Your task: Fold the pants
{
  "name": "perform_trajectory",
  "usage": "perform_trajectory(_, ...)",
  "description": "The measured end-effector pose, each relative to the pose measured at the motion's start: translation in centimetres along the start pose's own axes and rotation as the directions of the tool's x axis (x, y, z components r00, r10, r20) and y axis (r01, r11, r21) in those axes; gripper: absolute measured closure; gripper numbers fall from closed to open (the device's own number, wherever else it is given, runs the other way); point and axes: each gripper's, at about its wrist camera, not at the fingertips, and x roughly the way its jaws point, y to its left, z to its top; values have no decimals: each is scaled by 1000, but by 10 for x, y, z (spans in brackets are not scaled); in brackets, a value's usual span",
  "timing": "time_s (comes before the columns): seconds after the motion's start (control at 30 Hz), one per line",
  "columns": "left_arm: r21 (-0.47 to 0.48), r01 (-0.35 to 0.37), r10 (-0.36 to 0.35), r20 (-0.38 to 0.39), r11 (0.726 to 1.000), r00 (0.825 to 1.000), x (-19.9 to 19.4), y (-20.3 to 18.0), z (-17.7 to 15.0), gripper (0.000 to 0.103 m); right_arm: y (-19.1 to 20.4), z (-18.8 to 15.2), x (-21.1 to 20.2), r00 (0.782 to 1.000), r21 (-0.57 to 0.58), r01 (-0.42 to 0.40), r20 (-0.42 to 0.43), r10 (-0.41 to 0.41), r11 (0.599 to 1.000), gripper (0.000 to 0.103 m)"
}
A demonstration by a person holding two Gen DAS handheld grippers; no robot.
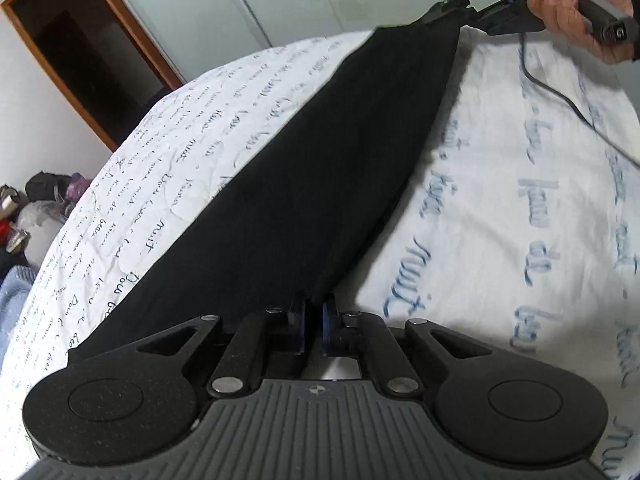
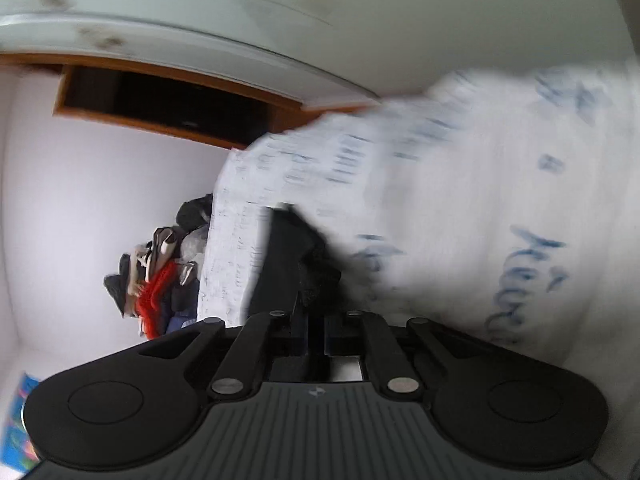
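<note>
Black pants (image 1: 320,184) hang stretched in a long band over the bed (image 1: 500,200), which has a white sheet with blue script. My left gripper (image 1: 315,304) is shut on the near end of the pants. My right gripper (image 1: 436,14) shows at the top right of the left wrist view, shut on the far end, with the person's hand behind it. In the right wrist view, which is blurred, my right gripper (image 2: 316,304) is shut on bunched black pants (image 2: 296,256) above the bed (image 2: 480,200).
A wooden-framed opening (image 1: 80,60) and pale closet doors (image 1: 240,0) stand behind the bed. A heap of clothes and bags (image 1: 36,208) lies on the floor at the left; it also shows in the right wrist view (image 2: 160,280). A cable (image 1: 560,96) trails from the right gripper.
</note>
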Motion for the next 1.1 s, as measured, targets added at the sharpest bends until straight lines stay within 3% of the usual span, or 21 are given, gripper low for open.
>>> perform_trajectory(0.03, -11, 7, -8, -11, 1000, 1000, 4, 2, -1, 93, 4, 4, 3, 1000, -15, 4, -3, -4, 1000, 98)
perform_trajectory(0.07, -26, 20, -21, -22, 999, 1000, 8, 2, -3, 81, 4, 6, 7, 1000, -21, 21, -10, -21, 1000, 95)
perform_trajectory(0.13, -36, 14, -14, 1, 999, 1000, 5, -3, -7, 82, -11, 10, 23, 993, 10, 91, -80, -90, 996, 94)
perform_trajectory(0.17, -35, 24, -23, 18, 999, 1000, -2, -5, -9, 76, -22, 12, 25, 991, 61, 87, -108, -80, 994, 94)
perform_trajectory(0.2, -41, 40, -39, 41, 998, 998, -12, -4, -13, 64, -24, 14, 18, 995, 78, 44, -96, -36, 996, 92)
perform_trajectory(0.3, -97, 97, -84, 132, 990, 988, -43, 4, -30, 37, -14, 18, -9, 997, -8, 75, 30, -74, 997, 75)
perform_trajectory(0.33, -117, 99, -79, 162, 988, 984, -54, 9, -36, 35, -8, 20, -15, 994, -53, 74, 79, -70, 996, 59)
perform_trajectory(0.37, -139, 94, -67, 190, 986, 980, -62, 13, -42, 33, -2, 22, -18, 992, -85, 69, 107, -60, 994, 39)
perform_trajectory(0.4, -162, 78, -44, 204, 984, 978, -69, 18, -46, 33, 2, 24, -17, 993, -100, 62, 104, -51, 993, 34)
perform_trajectory(0.47, -231, -13, 62, 206, 973, 977, -73, 29, -55, 32, 19, 27, -2, 998, -145, 33, 55, -25, 989, 33)
perform_trajectory(0.53, -339, -127, 190, 158, 932, 969, -69, 45, -64, 32, 43, 23, 21, 1000, -209, 9, 0, -10, 978, 33)
perform_trajectory(0.6, -477, -228, 289, 57, 849, 956, -62, 63, -75, 32, 72, 9, 48, 997, -276, -35, -75, 15, 961, 33)
perform_trajectory(0.63, -560, -249, 307, 10, 790, 952, -60, 73, -83, 32, 89, -2, 66, 991, -323, -65, -130, 24, 944, 33)
perform_trajectory(0.7, -746, -221, 302, -29, 628, 953, -65, 94, -107, 31, 124, -25, 101, 967, -434, -134, -253, 22, 891, 33)
perform_trajectory(0.77, -878, -168, 334, -9, 449, 942, -77, 105, -134, 31, 160, -59, 140, 924, -526, -229, -383, 12, 819, 33)
perform_trajectory(0.8, -913, -164, 371, -15, 373, 928, -83, 107, -144, 29, 175, -78, 163, 888, -534, -287, -459, 12, 795, 33)
perform_trajectory(0.83, -934, -168, 404, -28, 316, 914, -88, 107, -151, 26, 190, -92, 183, 850, -521, -332, -527, 10, 787, 33)
perform_trajectory(0.9, -959, -160, 449, -40, 233, 893, -94, 108, -163, 20, 213, -124, 222, 773, -469, -399, -635, 13, 788, 33)
perform_trajectory(0.97, -973, -151, 457, -57, 172, 888, -96, 111, -173, 18, 237, -158, 270, 689, -425, -453, -724, 5, 784, 33)
perform_trajectory(1.03, -979, -146, 442, -69, 143, 894, -97, 115, -180, 18, 253, -186, 299, 641, -405, -471, -768, -12, 784, 33)
perform_trajectory(1.1, -981, -139, 434, -68, 134, 899, -97, 120, -184, 17, 269, -212, 325, 587, -392, -490, -809, -38, 779, 33)
